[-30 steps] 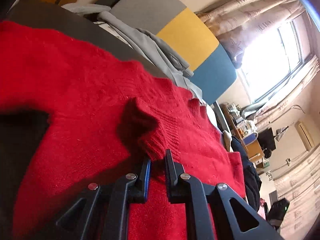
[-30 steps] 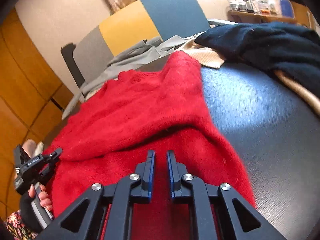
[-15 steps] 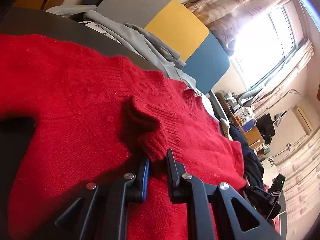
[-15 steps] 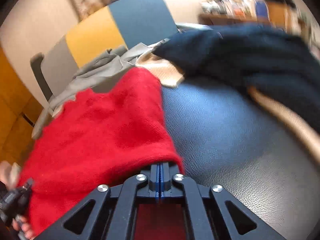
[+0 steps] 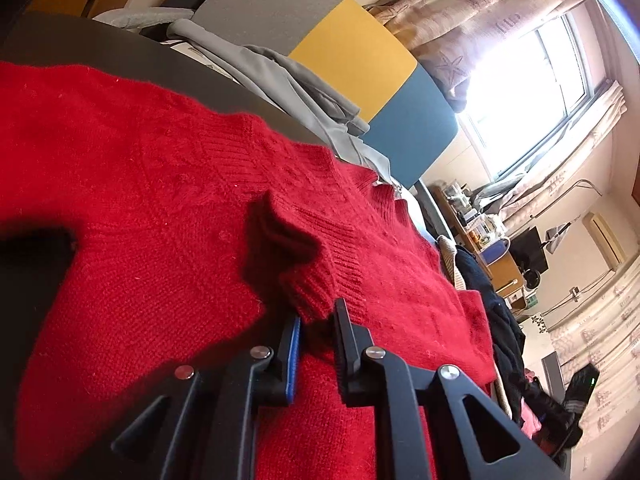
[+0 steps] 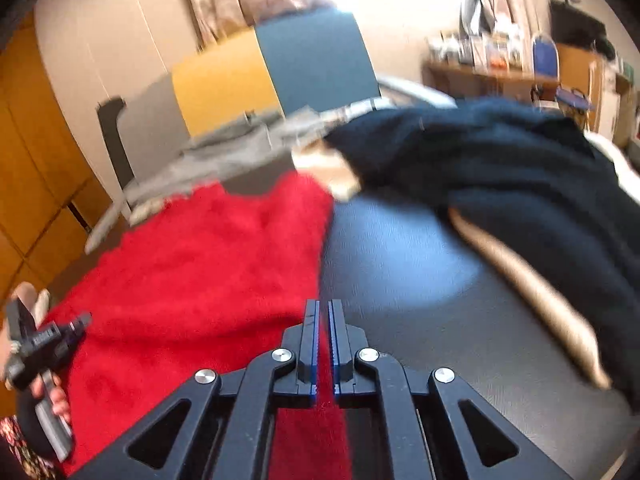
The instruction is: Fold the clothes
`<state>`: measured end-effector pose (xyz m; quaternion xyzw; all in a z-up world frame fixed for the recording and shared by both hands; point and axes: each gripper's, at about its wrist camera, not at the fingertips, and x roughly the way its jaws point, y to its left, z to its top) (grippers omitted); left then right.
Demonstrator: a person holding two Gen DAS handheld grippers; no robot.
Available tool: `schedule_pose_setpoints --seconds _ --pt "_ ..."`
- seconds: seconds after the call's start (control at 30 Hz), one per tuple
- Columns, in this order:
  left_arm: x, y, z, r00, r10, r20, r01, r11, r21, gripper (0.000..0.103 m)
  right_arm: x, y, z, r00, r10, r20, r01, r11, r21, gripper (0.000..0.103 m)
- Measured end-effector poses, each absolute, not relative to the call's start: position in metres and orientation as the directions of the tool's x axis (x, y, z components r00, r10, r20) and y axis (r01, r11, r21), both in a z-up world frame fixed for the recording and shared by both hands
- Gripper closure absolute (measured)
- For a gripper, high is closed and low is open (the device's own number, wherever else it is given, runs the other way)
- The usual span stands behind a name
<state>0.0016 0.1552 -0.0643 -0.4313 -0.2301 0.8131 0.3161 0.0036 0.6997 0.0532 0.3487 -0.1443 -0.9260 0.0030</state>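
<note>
The red sweater (image 5: 168, 208) lies spread over a dark table (image 6: 420, 320), filling most of the left-wrist view and the left half of the right-wrist view. In the left-wrist view, a ribbed cuff (image 5: 320, 276) of its sleeve is bunched up on top of the body of the knit, just in front of the left gripper (image 5: 318, 324); that gripper's fingers stand slightly apart with the lower edge of the cuff fabric between them, though whether the pads actually press on the wool cannot be told. Behind the sweater, a grey garment (image 5: 280, 80) is draped at the table's far edge, against a chair back (image 5: 352, 52) in grey, yellow and blue panels. Further right, a curtained window (image 5: 532, 68) glares brightly. In the right-wrist view, a hand (image 6: 44, 384) at the far left edge grips the handle of the other tool over the sweater. Toward the centre, the right gripper (image 6: 323, 320) sits at the sweater's right-hand edge with its fingers pressed almost together, a strip of red knit showing in the narrow gap between them. To the right, bare table, then a dark navy garment (image 6: 512, 168) heaped over a tan one (image 6: 532, 292), both blurred.
</note>
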Motion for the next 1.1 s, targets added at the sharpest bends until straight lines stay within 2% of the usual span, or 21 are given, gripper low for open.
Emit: schedule_pose_setpoints --seconds 0.07,0.23,0.33,0.4,0.57,0.67,0.8,0.87,0.97,1.03,1.1 --pt "0.004 0.156 -0.063 -0.433 0.708 -0.557 -0.322 -0.699 -0.638 0.088 -0.023 0.689 0.058 -0.756 -0.124 -0.642 -0.051 -0.968 0.247 0.096" --pt "0.01 0.16 -0.059 -0.453 0.687 -0.568 -0.342 -0.722 -0.601 0.085 -0.097 0.65 0.043 -0.687 -0.152 -0.711 0.048 -0.985 0.164 0.097" --pt "0.013 0.161 -0.057 -0.469 0.671 -0.573 -0.351 -0.738 -0.576 0.082 -0.121 0.65 0.024 -0.646 -0.086 -0.759 0.013 -0.995 0.101 0.097" --pt "0.014 0.164 -0.056 -0.47 0.666 -0.579 -0.36 -0.744 -0.563 0.081 -0.127 0.669 0.016 -0.64 -0.052 -0.766 -0.043 -0.994 0.103 0.102" --pt "0.014 0.166 -0.056 -0.457 0.675 -0.58 -0.375 -0.737 -0.562 0.079 -0.128 0.712 0.01 -0.654 -0.072 -0.753 -0.168 -0.957 0.237 0.103" --pt "0.014 0.165 -0.056 -0.455 0.678 -0.577 -0.371 -0.734 -0.569 0.079 -0.121 0.705 0.02 -0.659 -0.051 -0.751 -0.131 -0.975 0.181 0.103" --pt "0.014 0.164 -0.057 -0.455 0.678 -0.578 -0.371 -0.734 -0.569 0.079 -0.077 0.706 0.045 -0.729 -0.064 -0.681 -0.118 -0.969 0.217 0.099" --pt "0.014 0.164 -0.056 -0.455 0.675 -0.58 -0.371 -0.736 -0.566 0.079 -0.059 0.694 0.05 -0.728 -0.09 -0.68 -0.063 -0.978 0.197 0.099" --pt "0.014 0.164 -0.055 -0.456 0.671 -0.584 -0.37 -0.74 -0.562 0.079 -0.044 0.674 0.039 -0.676 -0.143 -0.723 0.024 -0.985 0.172 0.099" --pt "0.016 0.164 -0.054 -0.455 0.671 -0.586 -0.372 -0.741 -0.559 0.079 -0.038 0.67 0.026 -0.64 -0.089 -0.763 0.028 -0.995 0.092 0.103" --pt "0.018 0.164 -0.054 -0.452 0.671 -0.588 -0.377 -0.741 -0.556 0.079 -0.032 0.683 0.021 -0.648 -0.078 -0.758 0.004 -0.995 0.099 0.103"
